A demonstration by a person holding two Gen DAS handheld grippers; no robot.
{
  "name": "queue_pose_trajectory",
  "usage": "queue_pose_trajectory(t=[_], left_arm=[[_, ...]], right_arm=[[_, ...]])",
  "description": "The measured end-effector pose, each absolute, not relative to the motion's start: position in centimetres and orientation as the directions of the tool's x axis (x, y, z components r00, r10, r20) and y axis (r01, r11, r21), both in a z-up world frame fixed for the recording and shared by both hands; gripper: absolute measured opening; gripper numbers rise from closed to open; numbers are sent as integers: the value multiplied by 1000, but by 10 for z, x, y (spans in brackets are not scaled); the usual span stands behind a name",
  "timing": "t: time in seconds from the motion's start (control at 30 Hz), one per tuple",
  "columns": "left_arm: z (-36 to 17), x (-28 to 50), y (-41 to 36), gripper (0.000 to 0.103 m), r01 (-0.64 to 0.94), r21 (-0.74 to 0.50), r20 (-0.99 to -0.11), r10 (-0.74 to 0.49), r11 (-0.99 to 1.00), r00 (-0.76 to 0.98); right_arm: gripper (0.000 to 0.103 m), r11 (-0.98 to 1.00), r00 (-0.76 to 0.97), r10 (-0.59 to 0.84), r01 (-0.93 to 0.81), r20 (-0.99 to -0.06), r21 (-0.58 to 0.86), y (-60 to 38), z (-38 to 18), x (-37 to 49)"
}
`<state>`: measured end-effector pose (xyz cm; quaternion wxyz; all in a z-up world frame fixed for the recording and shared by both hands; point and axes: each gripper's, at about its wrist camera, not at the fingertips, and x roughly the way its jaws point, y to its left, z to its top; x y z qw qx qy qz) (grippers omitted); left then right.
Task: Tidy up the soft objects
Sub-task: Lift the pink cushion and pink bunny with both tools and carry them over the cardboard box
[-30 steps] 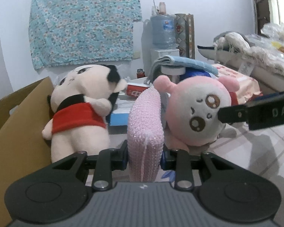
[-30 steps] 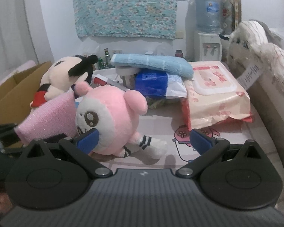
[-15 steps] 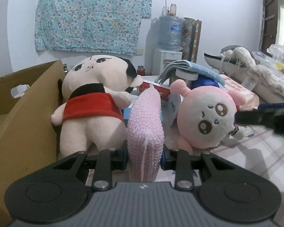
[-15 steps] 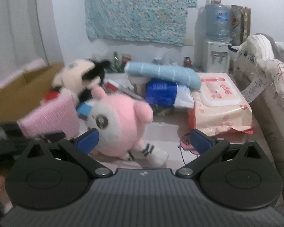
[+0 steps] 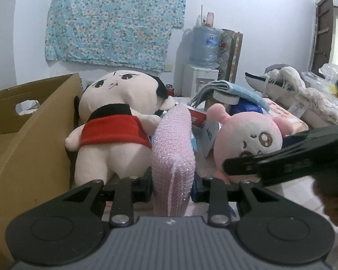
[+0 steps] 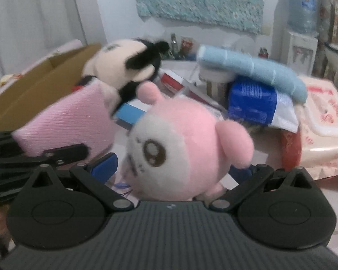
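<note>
My left gripper (image 5: 172,177) is shut on a pink knitted pad (image 5: 172,148), which stands upright between its fingers. In the right wrist view the same pad (image 6: 67,121) shows at the left. Just right of the pad, a round pink plush (image 5: 247,139) lies on the table. My right gripper (image 6: 173,171) is open and straddles this plush (image 6: 180,144), one blue pad on each side; I cannot see them pressing it. One of its black fingers (image 5: 281,159) crosses in front of the plush. A cream doll in a red shirt (image 5: 115,130) leans against a cardboard box (image 5: 22,139).
Behind the plush, a rolled blue towel (image 6: 252,72) rests on a blue packet (image 6: 252,103). A pack of wet wipes (image 6: 322,121) lies at the right. Small boxes lie between the toys. A water dispenser (image 5: 202,45) stands by the wall, and bedding (image 5: 304,94) is piled at the far right.
My right gripper has moved forward, and the pink plush now sits between its open fingers. My left gripper has kept the pad and rolled and shifted a little towards the box.
</note>
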<state>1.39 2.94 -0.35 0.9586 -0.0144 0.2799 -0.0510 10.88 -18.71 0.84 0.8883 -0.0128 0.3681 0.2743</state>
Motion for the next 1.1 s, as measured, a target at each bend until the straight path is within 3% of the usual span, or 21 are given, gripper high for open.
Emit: queue_pose_trajectory(t=[0.03, 0.07, 0.1, 0.2, 0.33, 0.5, 0.6, 0.77, 0.97, 1.1], left_arm=[[-3, 14, 30, 32, 89, -60, -533, -108, 994, 839], [-2, 13, 31, 32, 89, -63, -530, -109, 994, 841], [-2, 13, 32, 32, 89, -66, -527, -111, 994, 842], [-1, 12, 35, 32, 90, -85, -529, -121, 992, 840], [3, 9, 36, 32, 83, -109, -527, -128, 991, 840], [16, 0, 25, 32, 85, -34, -467, -91, 996, 880], [38, -16, 24, 32, 94, -58, -433, -110, 994, 895], [91, -62, 36, 32, 86, -58, -387, -102, 995, 916], [166, -77, 93, 32, 37, 26, -466, -21, 999, 884], [184, -48, 149, 32, -27, 124, -554, 92, 992, 828]], right_arm=[[102, 845, 558, 495, -488, -666, 219, -189, 3, 112], [93, 841, 545, 515, -472, -661, 266, -192, -1, 116], [74, 839, 542, 531, -445, -651, 314, -197, -5, 119], [70, 828, 551, 558, -422, -621, 369, -205, -4, 117], [68, 790, 602, 613, -452, -512, 414, -217, 7, 99], [68, 722, 614, 682, -482, -396, 496, -235, 27, 82], [69, 645, 598, 744, -527, -298, 554, -246, 43, 72], [69, 560, 539, 812, -611, -225, 559, -243, 81, 49], [70, 368, 383, 915, -662, -127, 653, -210, 123, 48], [70, 276, 271, 954, -644, -125, 713, -156, 149, 74]])
